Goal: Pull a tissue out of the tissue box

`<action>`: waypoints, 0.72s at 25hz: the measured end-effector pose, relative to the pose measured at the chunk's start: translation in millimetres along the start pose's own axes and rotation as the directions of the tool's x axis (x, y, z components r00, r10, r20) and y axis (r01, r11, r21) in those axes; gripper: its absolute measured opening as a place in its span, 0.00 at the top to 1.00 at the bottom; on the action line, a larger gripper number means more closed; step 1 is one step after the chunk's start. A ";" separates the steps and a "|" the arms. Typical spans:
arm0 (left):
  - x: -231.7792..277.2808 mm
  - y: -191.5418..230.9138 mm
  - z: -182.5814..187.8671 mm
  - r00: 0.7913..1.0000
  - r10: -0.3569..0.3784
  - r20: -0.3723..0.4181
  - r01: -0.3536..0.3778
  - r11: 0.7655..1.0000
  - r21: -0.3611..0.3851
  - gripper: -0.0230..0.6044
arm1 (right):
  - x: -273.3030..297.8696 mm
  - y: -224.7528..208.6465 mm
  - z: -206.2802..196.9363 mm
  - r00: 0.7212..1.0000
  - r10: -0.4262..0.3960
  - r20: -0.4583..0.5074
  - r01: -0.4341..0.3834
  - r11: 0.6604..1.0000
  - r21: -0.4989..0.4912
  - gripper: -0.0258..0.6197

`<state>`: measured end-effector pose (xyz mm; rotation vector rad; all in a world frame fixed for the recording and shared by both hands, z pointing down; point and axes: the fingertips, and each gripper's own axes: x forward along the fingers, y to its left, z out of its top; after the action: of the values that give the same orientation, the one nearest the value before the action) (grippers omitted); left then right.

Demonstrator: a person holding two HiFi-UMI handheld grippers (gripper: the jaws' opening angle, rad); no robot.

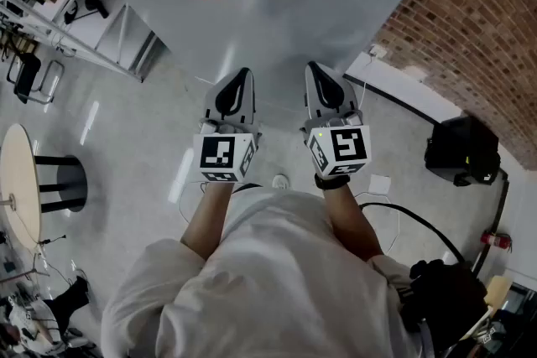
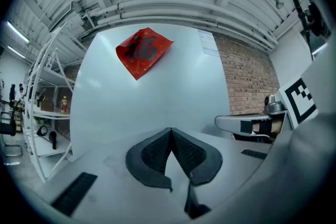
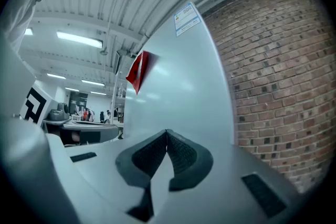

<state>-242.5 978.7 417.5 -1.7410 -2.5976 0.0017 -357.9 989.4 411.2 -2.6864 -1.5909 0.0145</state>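
**Left gripper view and right gripper view: both claws closed, nothing between the jaws**

In the left gripper view the left gripper (image 2: 170,130) has its two jaws meeting at the tips. The ribbed dark pads (image 2: 151,155) lean together into a peak, and only a narrow empty wedge shows beneath it. The right gripper (image 3: 167,132) stands the same way in its own view, tips together and clamping nothing.

In the head view the two claws sit side by side, close but apart, each with its marker cube (image 1: 225,156) just behind the jaws. Behind the cubes come the person's bare forearms and a white shirt (image 1: 268,281).

Straight ahead of both claws stands a pale grey wall panel (image 2: 157,92). High on it, ahead and a little to the left of the left claw, hangs a red paper sign (image 2: 143,51) with a black character, tilted on one corner. A white printed notice (image 2: 208,42) is fixed to the panel's upper right.

Right of the right claw runs a brick wall (image 3: 273,71), and a black bag (image 1: 460,151) lies on the floor at its foot. Left of the left claw is a white metal shelving rack (image 2: 50,113), and further back on that side a round table (image 1: 18,180) on a dark pedestal.

The tissue box shows in none of the three views.
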 end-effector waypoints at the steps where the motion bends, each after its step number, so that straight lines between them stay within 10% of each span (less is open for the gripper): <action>1: -1.1 5.0 -0.2 1.000 0.017 0.002 -0.017 1.000 -0.006 0.96 | 2.8 1.4 0.0 1.000 0.006 0.005 -0.006 1.000 0.004 0.95; 10: -62.6 60.8 -4.3 0.974 0.226 -0.003 -0.226 0.974 0.002 0.96 | 40.5 80.5 -8.6 0.973 0.229 0.000 -0.229 0.972 0.045 0.95; 18: -159.4 136.4 8.3 0.890 0.457 0.008 -0.456 0.887 0.079 0.96 | 71.0 229.0 -2.8 0.851 0.524 0.035 -0.525 0.850 0.046 0.95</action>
<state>-55.9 883.1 406.1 -2.2626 -2.0792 0.0982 -123.0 941.6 409.3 -2.9854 -0.7892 0.0922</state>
